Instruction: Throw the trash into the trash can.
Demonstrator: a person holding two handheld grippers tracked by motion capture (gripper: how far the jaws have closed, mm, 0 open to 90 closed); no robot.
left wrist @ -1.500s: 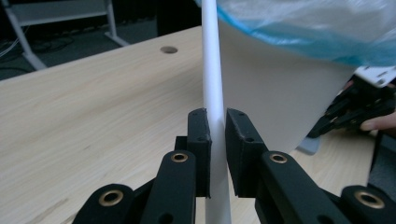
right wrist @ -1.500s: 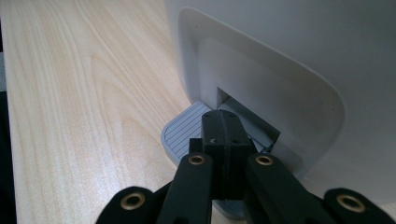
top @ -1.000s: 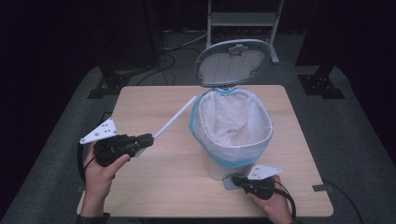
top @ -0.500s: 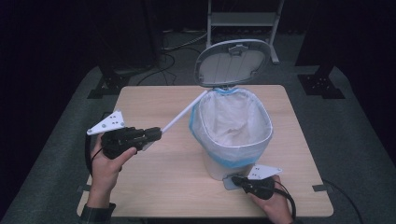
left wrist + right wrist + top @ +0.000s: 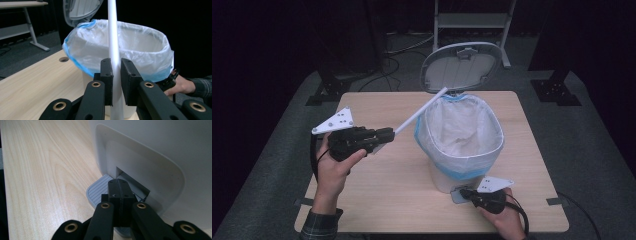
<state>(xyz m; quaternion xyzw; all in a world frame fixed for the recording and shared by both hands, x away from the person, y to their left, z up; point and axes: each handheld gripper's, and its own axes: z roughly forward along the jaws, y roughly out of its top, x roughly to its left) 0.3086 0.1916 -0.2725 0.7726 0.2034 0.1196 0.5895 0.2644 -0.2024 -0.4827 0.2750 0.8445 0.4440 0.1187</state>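
We take the pedal bin (image 5: 447,175) as our landmark: it stands toward the right half of the surface (image 5: 377,200), lined with a clear bag edged in blue (image 5: 459,125), its lid (image 5: 462,65) tipped up at the far side.

Right tool (image 5: 468,193): low at the bin's near foot, jaws pressed together with nothing between them, tips resting on the ribbed grey pedal (image 5: 98,188). We judge that this pressure is what holds the lid up.

Left tool (image 5: 384,134): to the left of the bin and above the surface, jaws clamped on the near end of a long white tube (image 5: 419,112). The tube slants up and across, its far end reaching over the bin's left rim near the lid hinge. In the left gripper view the tube (image 5: 113,32) runs straight up between the black jaws, with the bag mouth (image 5: 140,40) beyond.

Step in hand, as we read it: getting the tube into the bin. To do it well:
- keep steady weight on the pedal so the lid doesn't drop;
- bring the far end past the rim and over the bag mouth before tilting it down;
- avoid snagging the thin liner or dragging it off the rim;
- release only once the tube points well inside.
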